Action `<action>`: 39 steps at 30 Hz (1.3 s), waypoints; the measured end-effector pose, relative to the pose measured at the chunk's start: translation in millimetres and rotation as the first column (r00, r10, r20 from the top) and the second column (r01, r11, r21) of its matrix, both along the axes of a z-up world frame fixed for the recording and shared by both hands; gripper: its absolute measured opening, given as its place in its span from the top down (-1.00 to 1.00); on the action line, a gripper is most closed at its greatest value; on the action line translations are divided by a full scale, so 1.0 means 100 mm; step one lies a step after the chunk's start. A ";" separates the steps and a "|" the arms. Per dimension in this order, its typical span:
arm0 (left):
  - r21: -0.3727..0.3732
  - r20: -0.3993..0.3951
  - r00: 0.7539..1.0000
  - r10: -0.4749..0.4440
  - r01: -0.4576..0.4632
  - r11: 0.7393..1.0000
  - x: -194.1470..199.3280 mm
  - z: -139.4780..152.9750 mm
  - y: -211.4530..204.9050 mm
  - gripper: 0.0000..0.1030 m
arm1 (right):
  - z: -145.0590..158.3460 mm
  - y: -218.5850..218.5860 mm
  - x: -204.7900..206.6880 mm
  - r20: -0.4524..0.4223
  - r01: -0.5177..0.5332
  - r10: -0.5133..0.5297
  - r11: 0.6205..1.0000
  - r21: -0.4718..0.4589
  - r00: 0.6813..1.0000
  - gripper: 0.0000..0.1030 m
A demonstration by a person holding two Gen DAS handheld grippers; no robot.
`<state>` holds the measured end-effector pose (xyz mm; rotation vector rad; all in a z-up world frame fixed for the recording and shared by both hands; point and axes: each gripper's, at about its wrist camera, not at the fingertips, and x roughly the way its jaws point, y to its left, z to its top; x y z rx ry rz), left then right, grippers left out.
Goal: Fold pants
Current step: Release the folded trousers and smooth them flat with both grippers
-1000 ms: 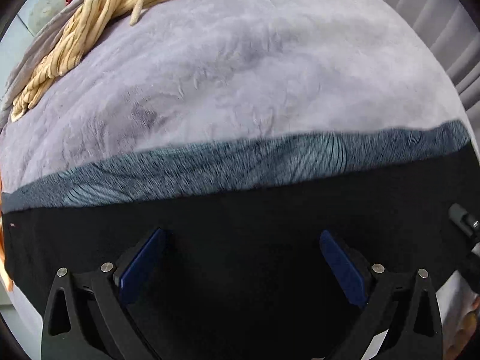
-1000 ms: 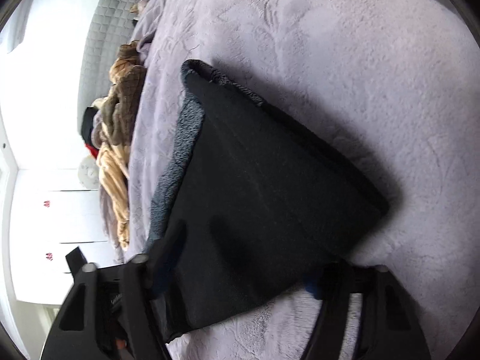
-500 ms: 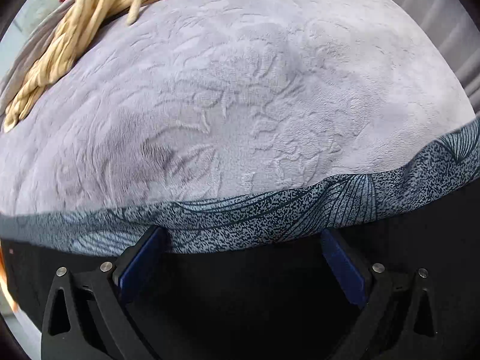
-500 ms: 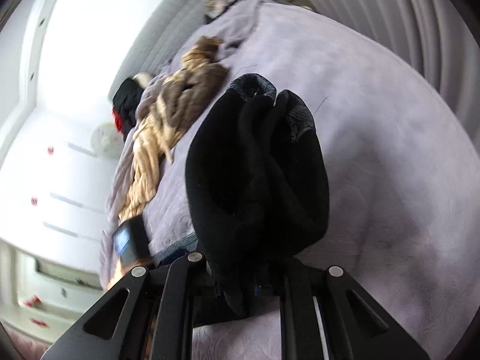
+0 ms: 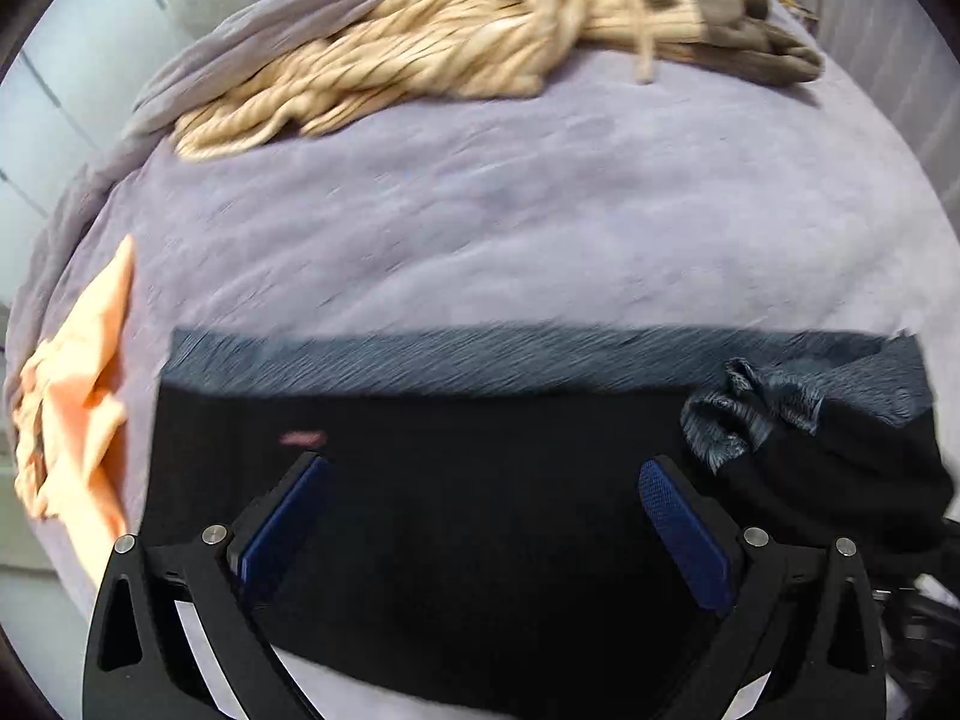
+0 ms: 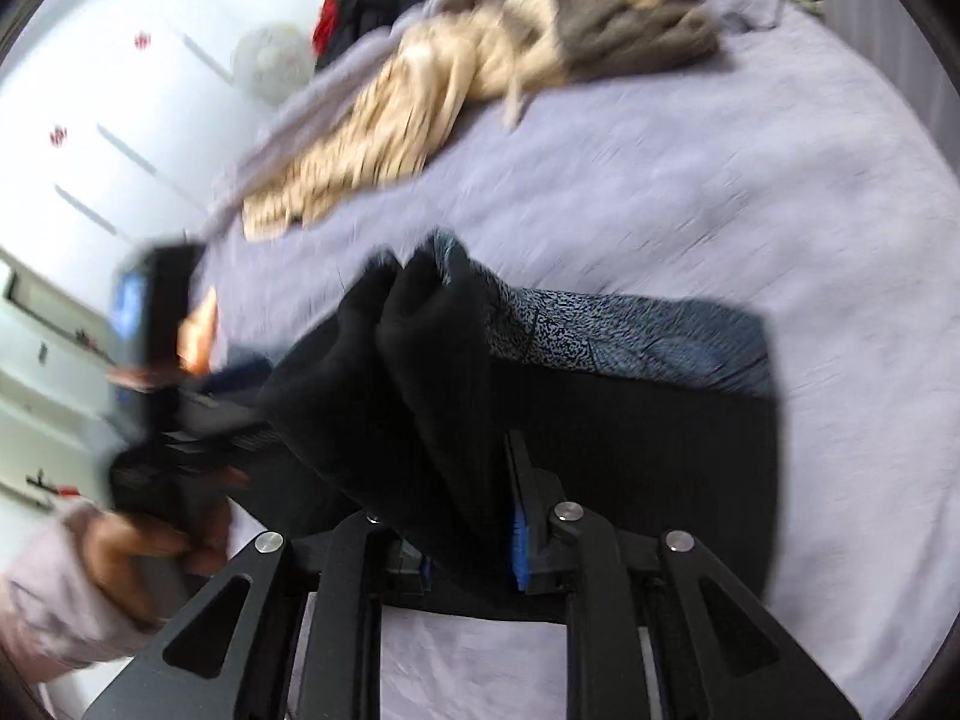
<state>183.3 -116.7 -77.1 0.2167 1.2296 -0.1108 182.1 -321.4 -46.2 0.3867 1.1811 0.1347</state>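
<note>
- Left wrist view: lilac plush bedspread (image 5: 540,228) fills the frame, with a beige-and-brown knitted garment (image 5: 468,42) heaped at the far edge and a crumpled peach cloth (image 5: 78,396) at the left edge.
- Black pants with a blue-grey patterned lining (image 5: 468,480) lie flat on the bedspread, the lining showing as a strip along the far edge.
- A second ago the pants ran across the whole frame; now the left end stops short inside it, and a bunched wad of black and lining cloth sits at the right end.
- Left gripper (image 5: 480,516) hovers over the flat black panel with fingers spread wide and nothing between the blue pads; it grips nothing.
- Right wrist view: same bedspread (image 6: 690,192), white cupboard fronts at far left, heavy motion blur.
- Right gripper (image 6: 468,546) has a thick fold of the black pants (image 6: 420,396) between narrow-set fingers; the jaws have just been opening a little after a tighter squeeze, yet the cloth looks pinched.
- A second ago the pants lay flat under this gripper; now one end is lifted and carried over the rest, which lies flat at right.
- Person's hand in a pale sleeve (image 6: 138,546) holds the other tool at lower left.
- Read: lengthwise fold is mid-carry. Next step probably lays the lifted end on the flat half, left gripper free to pin or smooth.
</note>
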 end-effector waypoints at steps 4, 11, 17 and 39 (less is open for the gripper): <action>-0.062 -0.060 0.998 0.036 -0.040 0.997 -0.01 -0.12 0.40 -1.00 | -0.33 0.63 0.05 -0.132 -0.104 0.068 0.953 -0.284 0.989 0.43; -0.180 -0.084 0.994 -0.071 0.055 0.982 -0.16 0.09 0.17 -1.00 | 0.35 1.17 -0.26 0.000 -0.283 0.308 0.873 -0.397 0.951 -0.36; -0.288 -0.148 0.962 -0.228 0.179 0.941 -0.41 0.01 -0.26 -1.00 | -0.01 -0.01 -0.59 -0.177 0.257 -0.210 0.914 0.313 0.962 -0.33; -0.153 -0.133 0.984 -0.118 0.098 0.983 -0.54 0.02 0.01 -1.00 | -0.67 -0.28 -0.68 -0.329 0.492 -0.366 0.659 0.569 0.870 0.87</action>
